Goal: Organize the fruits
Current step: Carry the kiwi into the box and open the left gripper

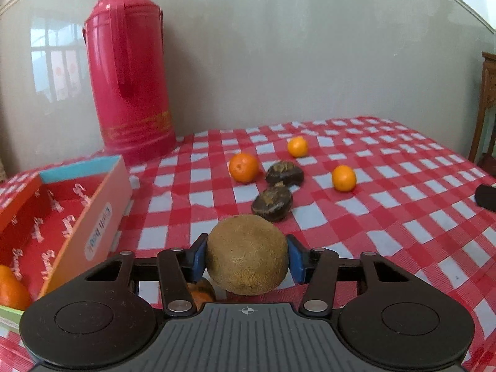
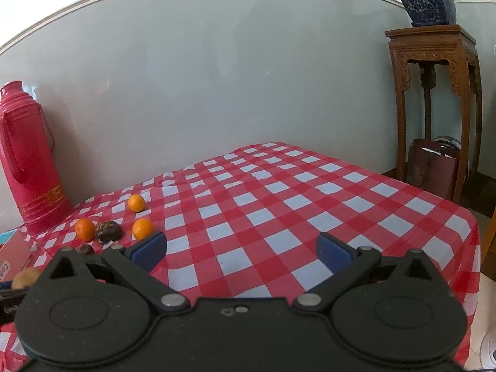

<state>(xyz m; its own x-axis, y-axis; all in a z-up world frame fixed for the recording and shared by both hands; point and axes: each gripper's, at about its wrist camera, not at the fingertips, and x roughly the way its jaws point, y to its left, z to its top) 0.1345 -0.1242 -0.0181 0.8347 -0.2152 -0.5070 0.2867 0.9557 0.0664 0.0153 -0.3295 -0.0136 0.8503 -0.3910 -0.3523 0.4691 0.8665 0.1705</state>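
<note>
Brown kiwi (image 1: 247, 254) between left tongs (image 1: 247, 259)

Two wrist fisheyes, both low over the checkered surface (image 1: 387, 204), facing the wall

Left one sits close in by the box (image 1: 62, 214) and red thermos (image 1: 130, 71); right one looks from further right, toward the wooden stand (image 2: 434, 99). Both catch the thermos and the scattered oranges (image 2: 141, 228).

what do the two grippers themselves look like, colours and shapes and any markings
Both the left gripper and right gripper look alike: black bodies with two round discs, black linkage bars joined by silver rivets, blue fingers. The left has a ribbed grey plate with a small crosshair mark.
</note>
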